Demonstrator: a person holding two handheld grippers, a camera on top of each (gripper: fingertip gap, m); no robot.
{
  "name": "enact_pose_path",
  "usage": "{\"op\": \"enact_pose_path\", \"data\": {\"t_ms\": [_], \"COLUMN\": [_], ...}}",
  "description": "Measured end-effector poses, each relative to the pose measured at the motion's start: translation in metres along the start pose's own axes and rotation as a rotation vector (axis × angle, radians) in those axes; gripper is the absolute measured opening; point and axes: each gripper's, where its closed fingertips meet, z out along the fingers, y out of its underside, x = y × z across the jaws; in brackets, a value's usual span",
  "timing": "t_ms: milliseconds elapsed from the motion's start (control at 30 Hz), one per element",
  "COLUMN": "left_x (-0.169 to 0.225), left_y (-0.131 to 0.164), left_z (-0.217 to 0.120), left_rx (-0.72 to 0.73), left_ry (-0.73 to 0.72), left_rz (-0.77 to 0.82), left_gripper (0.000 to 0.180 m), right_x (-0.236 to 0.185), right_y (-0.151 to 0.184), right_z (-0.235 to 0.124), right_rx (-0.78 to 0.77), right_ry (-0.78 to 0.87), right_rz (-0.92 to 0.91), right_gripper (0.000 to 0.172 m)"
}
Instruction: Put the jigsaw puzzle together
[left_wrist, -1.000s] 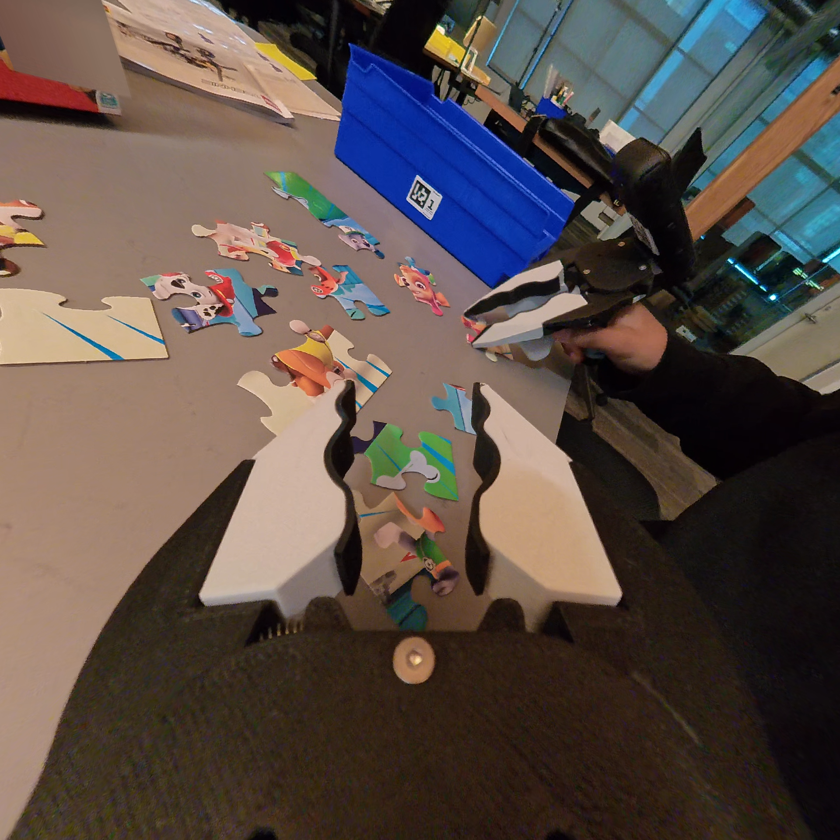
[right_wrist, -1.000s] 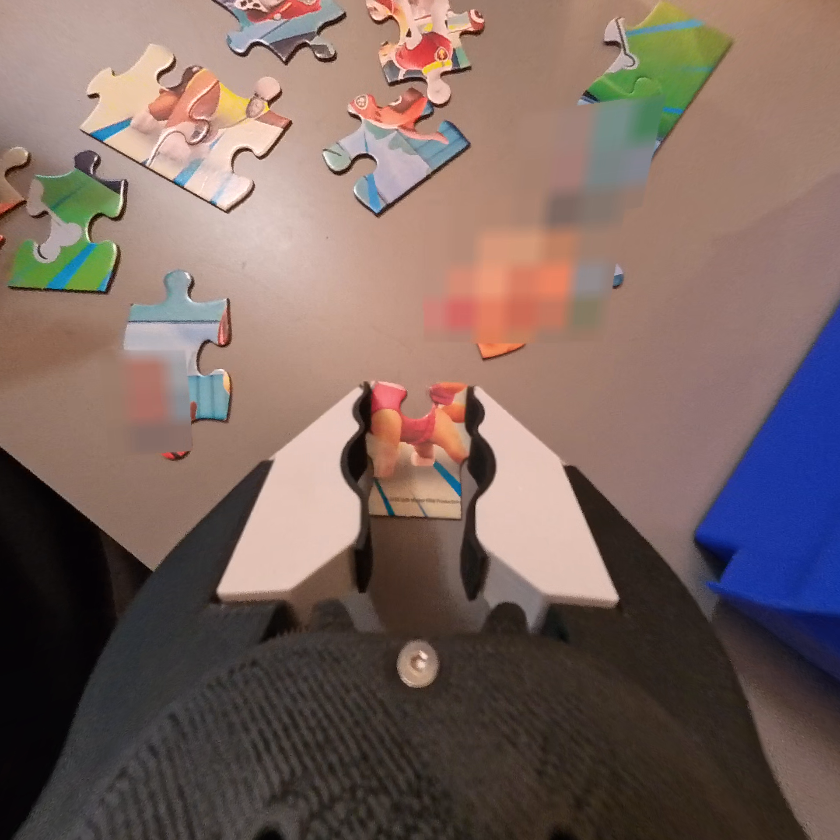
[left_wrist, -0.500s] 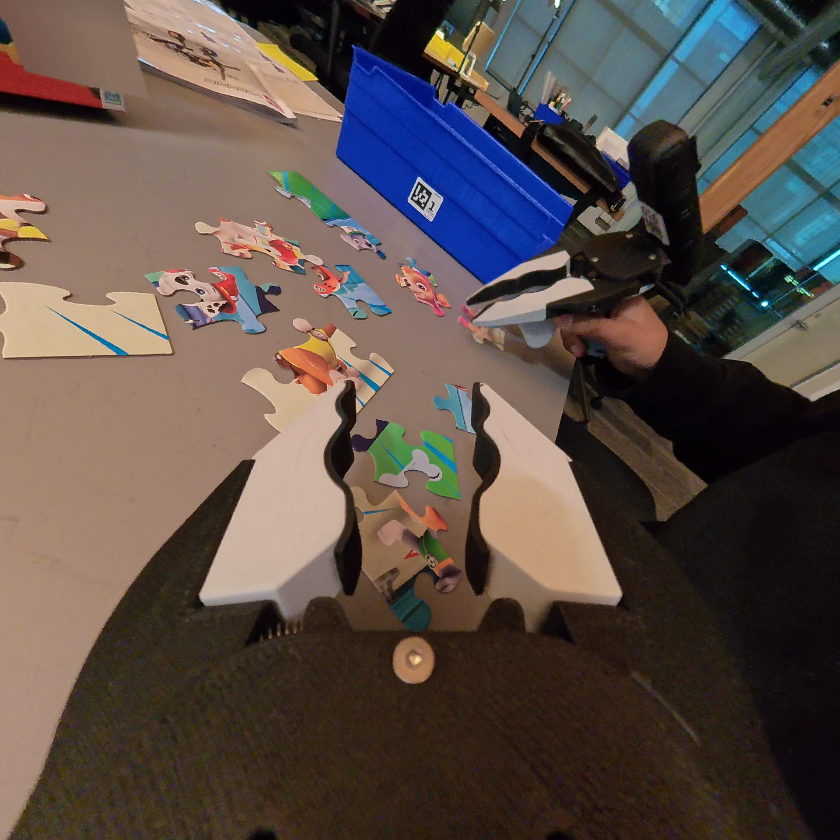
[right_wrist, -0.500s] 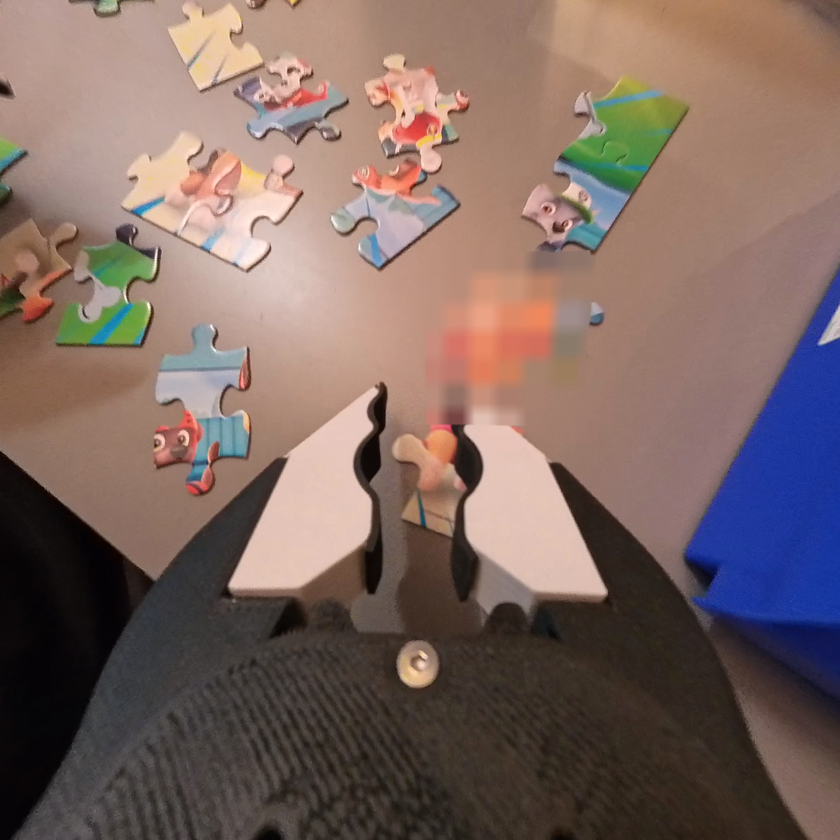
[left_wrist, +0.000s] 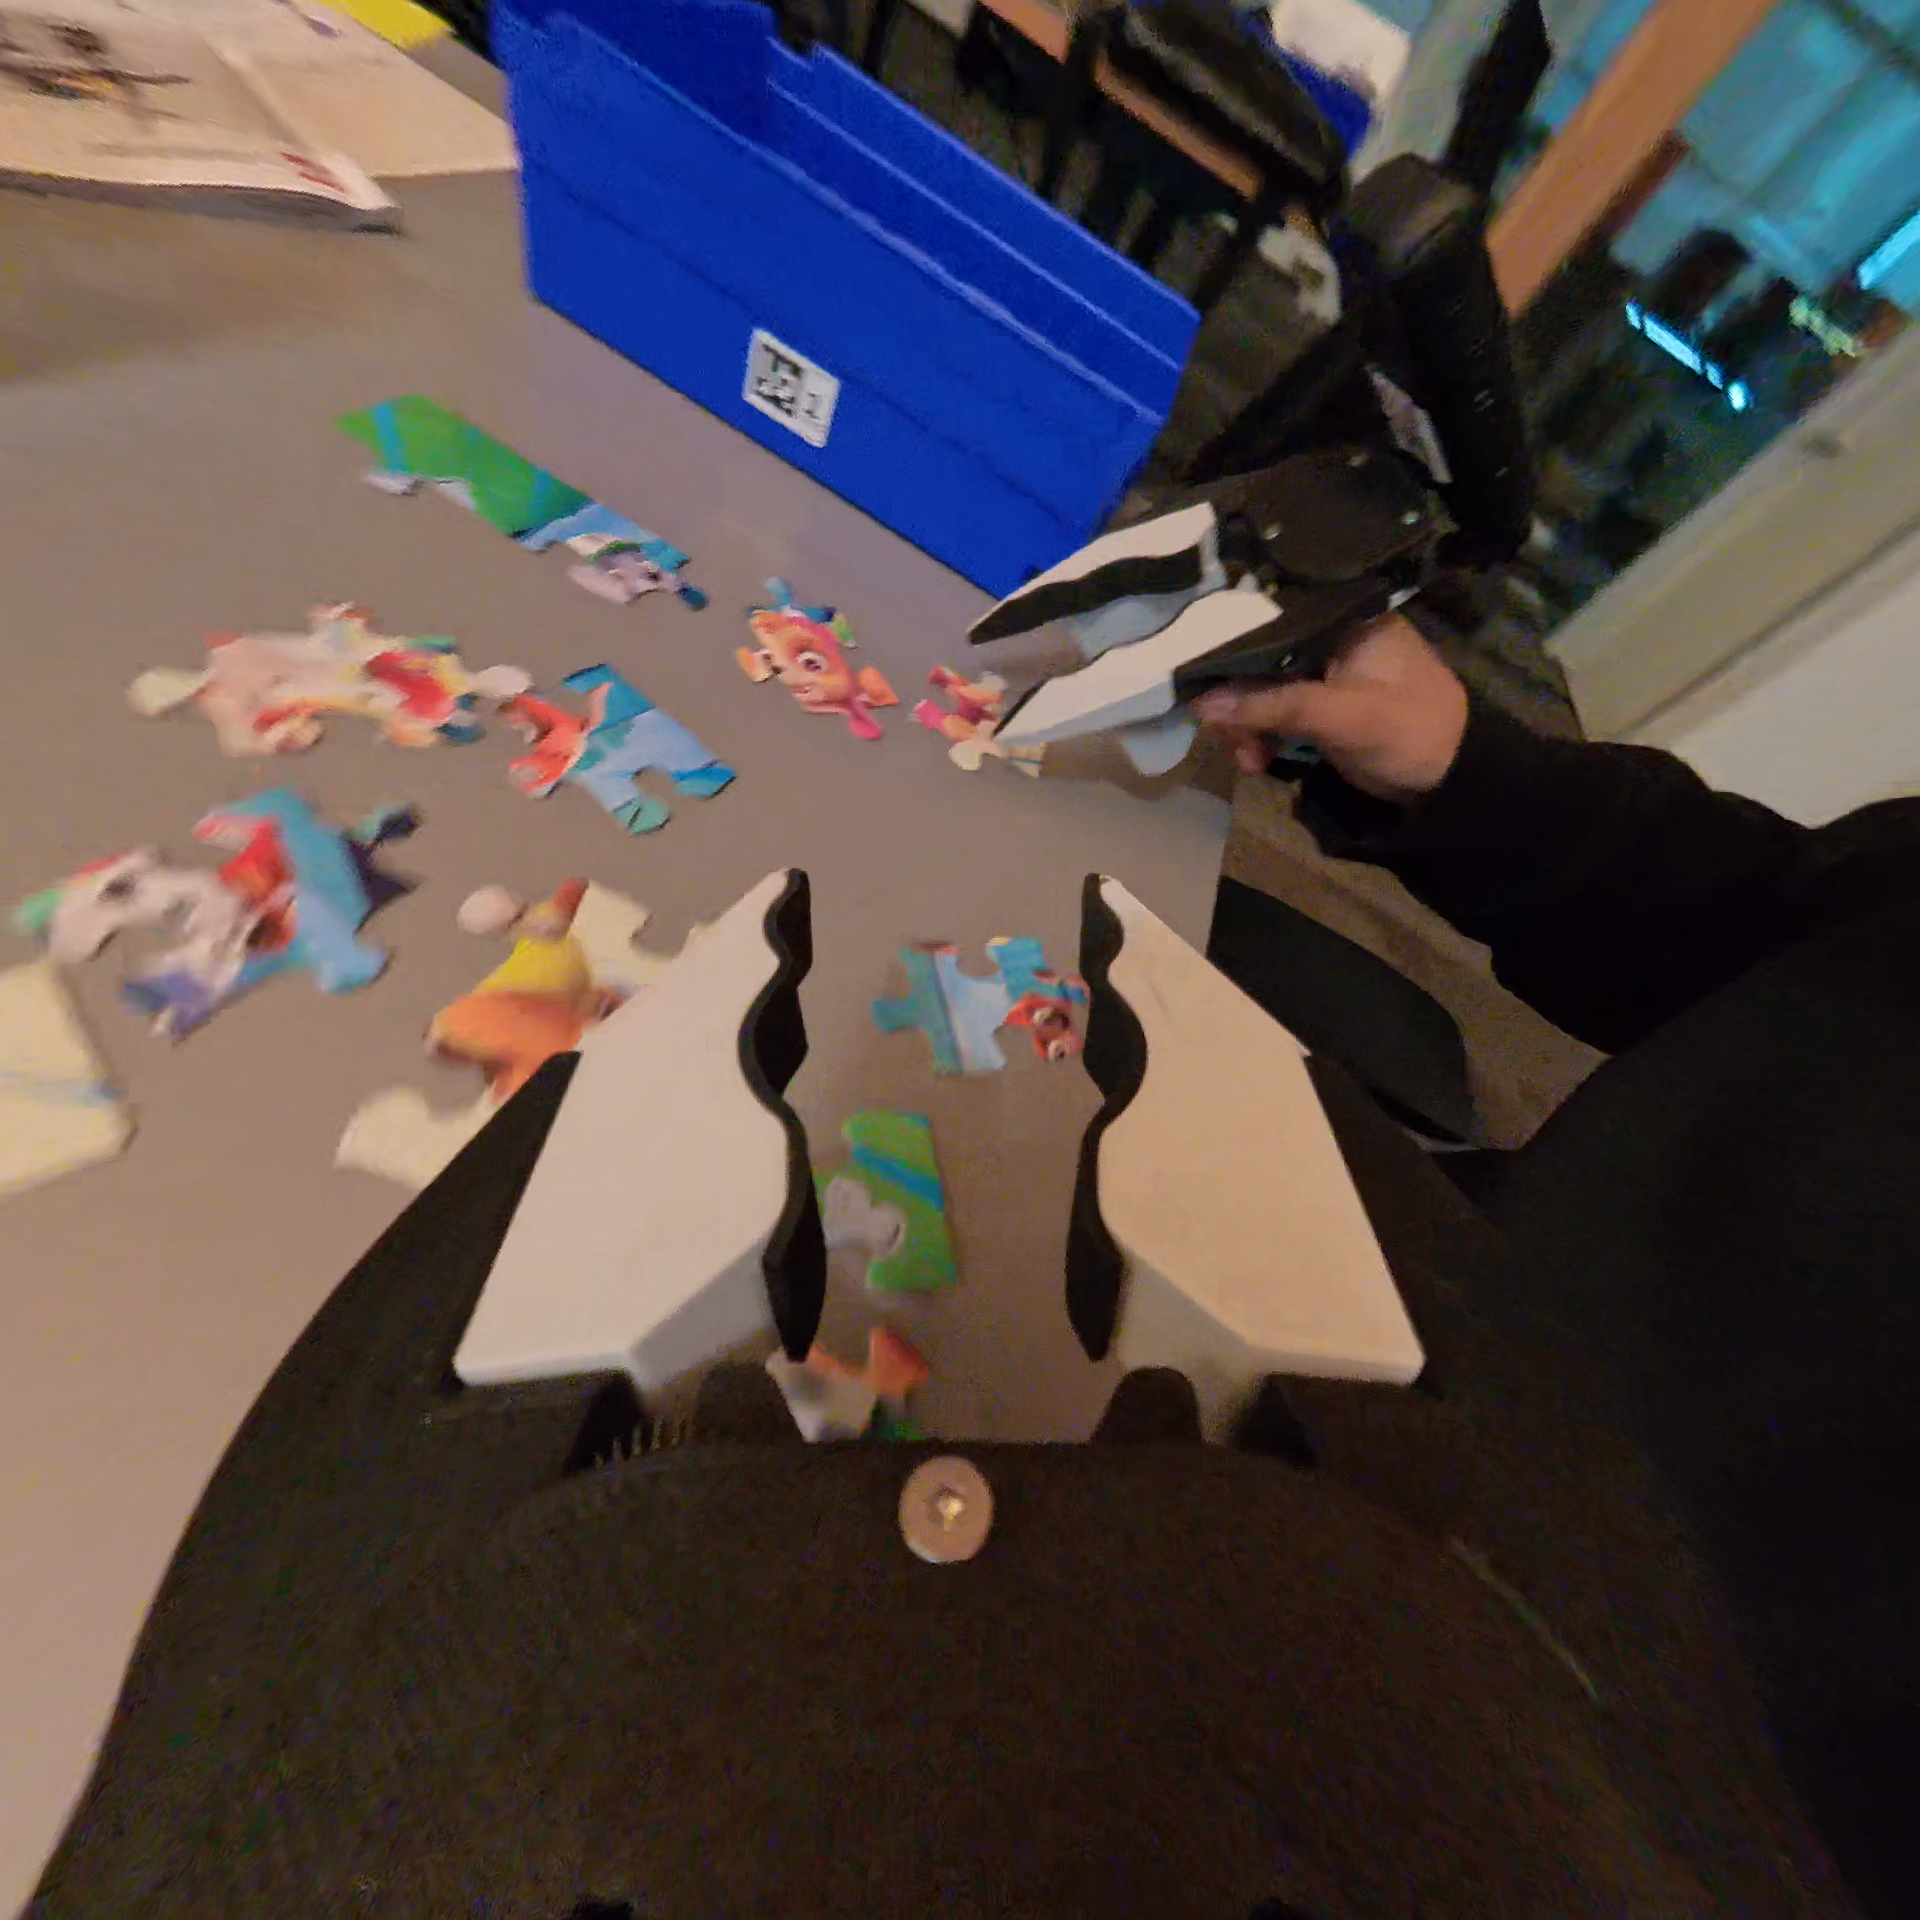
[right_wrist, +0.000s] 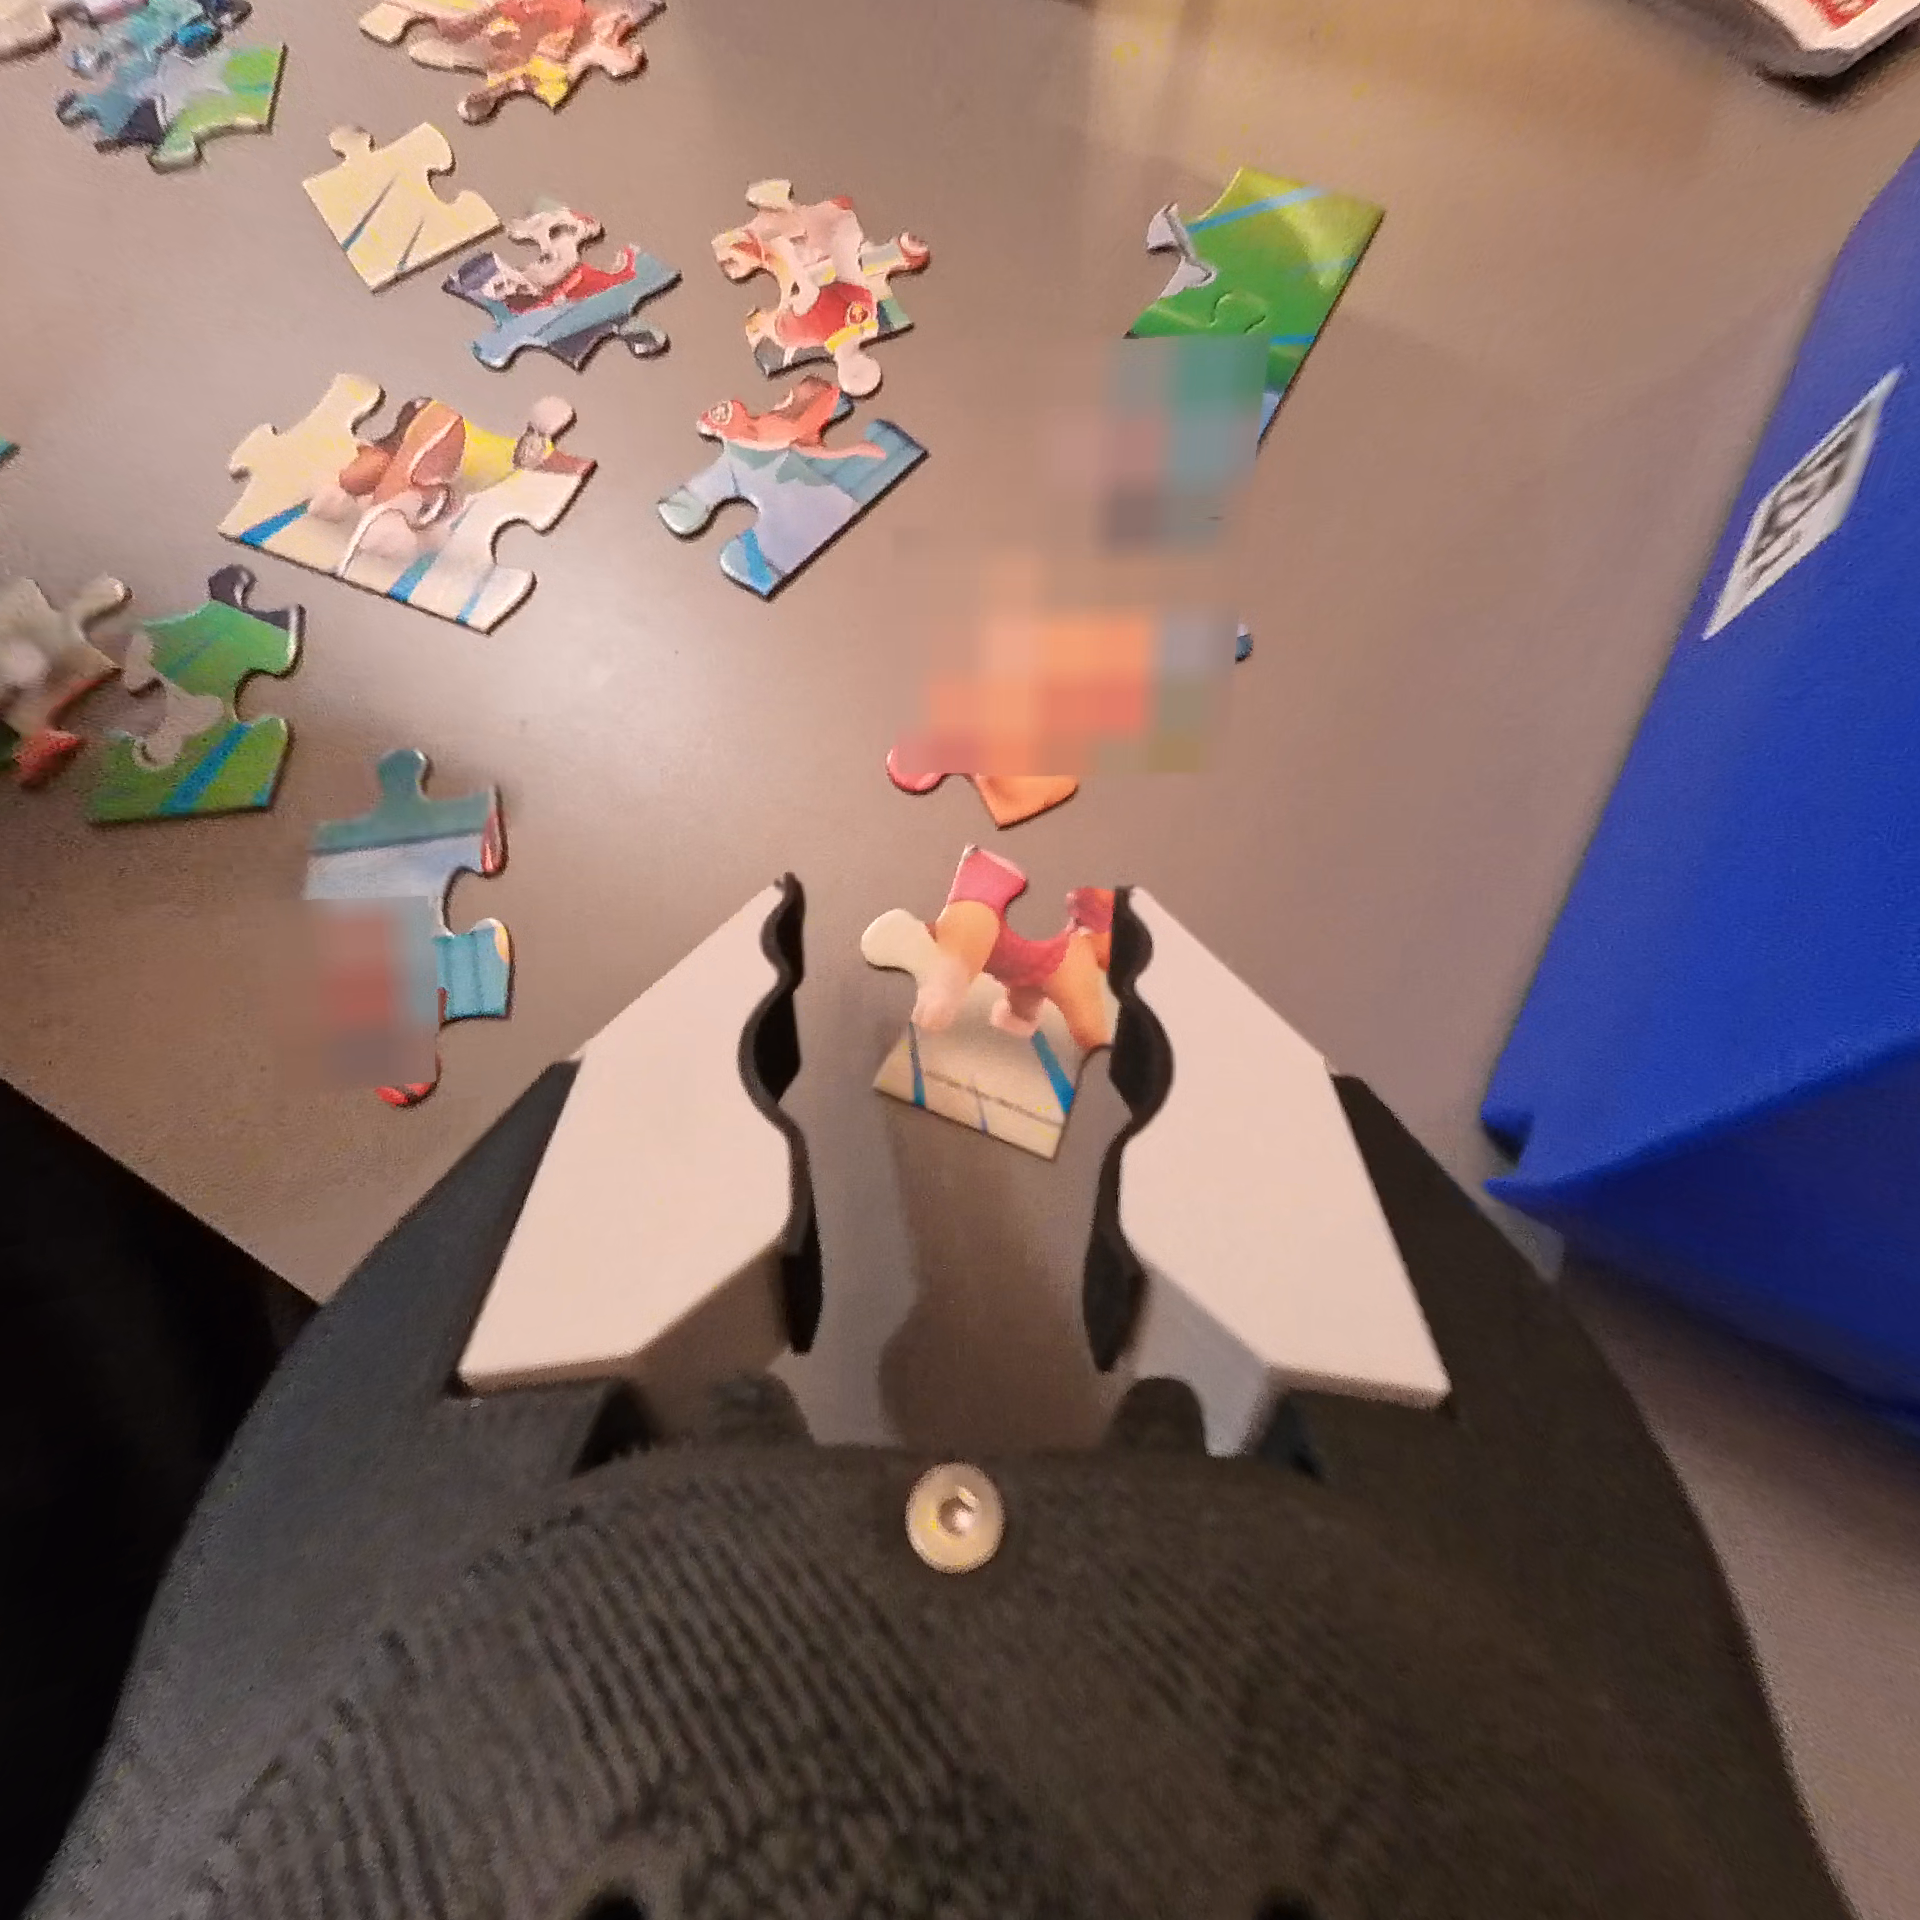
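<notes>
Both tools open; right tool (right_wrist: 951, 904) over pink puzzle pc (right_wrist: 997, 997).

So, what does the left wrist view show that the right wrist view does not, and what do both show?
Only the left wrist view: the right gripper from the side, jaws apart, the hand holding it, and the windows behind.
Only the right wrist view: the cream puzzle piece and a pink-and-cream piece lying between the open right gripper fingers.
Both: the grey table, scattered puzzle pieces, and the blue bin.
</notes>
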Motion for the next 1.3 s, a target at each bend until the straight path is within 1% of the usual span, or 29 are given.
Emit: {"op": "enact_pose_path", "data": {"t_ms": [100, 167, 233, 300, 333, 367, 433, 500, 600, 667, 733, 867, 900, 967, 1067, 1133, 1167, 1233, 1300], "left_x": [0.0, -0.003, -0.017, -0.042, -0.053, -0.056, -0.045, -0.045, -0.052, -0.051, -0.047, -0.043, -0.037, -0.013, 0.012, 0.007, -0.001, -0.018, -0.02], "left_y": [-0.022, -0.03, -0.032, -0.021, -0.014, -0.009, -0.003, 0.0, 0.004, 0.007, 0.014, 0.017, 0.02, 0.033, 0.046, 0.037, 0.029, 0.014, 0.009], "left_z": [0.047, 0.085, 0.124, 0.155, 0.166, 0.173, 0.179, 0.179, 0.176, 0.175, 0.176, 0.174, 0.171, 0.161, 0.15, 0.15, 0.153, 0.16, 0.169], "left_rx": [-0.108, -0.195, -0.283, -0.414, -0.468, -0.497, -0.493, -0.498, -0.506, -0.505, -0.532, -0.55, -0.57, -0.628, -0.66, -0.617, -0.585, -0.545, -0.527], "left_ry": [0.03, 0.047, 0.012, -0.063, -0.098, -0.097, -0.021, -0.036, -0.091, -0.094, -0.062, -0.057, -0.04, 0.047, 0.118, 0.082, 0.048, -0.005, 0.029], "left_rz": [0.089, 0.185, 0.28, 0.315, 0.297, 0.259, 0.198, 0.204, 0.245, 0.264, 0.272, 0.288, 0.267, 0.214, 0.254, 0.326, 0.354, 0.364, 0.326], "left_gripper": [0.059, 0.063, 0.063, 0.058, 0.052, 0.044, 0.044, 0.044, 0.054, 0.057, 0.06, 0.061, 0.061, 0.062, 0.062, 0.059, 0.059, 0.061, 0.065], "right_x": [-0.001, 0.002, 0.003, 0.005, 0.005, 0.005, 0.005, 0.004, 0.002, -0.002, -0.007, -0.017, -0.019, -0.024, -0.028, -0.028, -0.027, -0.025, -0.022], "right_y": [0.011, 0.014, 0.014, 0.017, 0.018, 0.02, 0.023, 0.026, 0.03, 0.032, 0.035, 0.041, 0.043, 0.047, 0.052, 0.053, 0.053, 0.051, 0.052], "right_z": [0.01, 0.013, 0.014, 0.011, 0.01, 0.008, 0.004, 0.0, -0.004, -0.007, -0.01, -0.018, -0.02, -0.025, -0.033, -0.036, -0.038, -0.044, -0.048], "right_rx": [-0.036, -0.049, -0.055, -0.072, -0.071, -0.065, -0.047, -0.022, -0.003, 0.005, 0.011, 0.025, 0.03, 0.042, 0.067, 0.088, 0.103, 0.132, 0.135], "right_ry": [0.048, 0.079, 0.066, 0.063, 0.053, 0.049, 0.045, 0.042, 0.03, 0.018, 0.003, -0.023, -0.027, -0.034, -0.038, -0.028, -0.019, -0.002, 0.011], "right_rz": [-0.06, -0.065, -0.032, -0.035, -0.028, -0.031, -0.034, -0.031, -0.031, -0.037, -0.039, -0.036, -0.034, -0.027, -0.019, -0.019, -0.015, 0.002, 0.021], "right_gripper": [0.067, 0.069, 0.066, 0.061, 0.06, 0.058, 0.056, 0.055, 0.055, 0.055, 0.055, 0.055, 0.055, 0.055, 0.054, 0.052, 0.045, 0.048, 0.052]}}
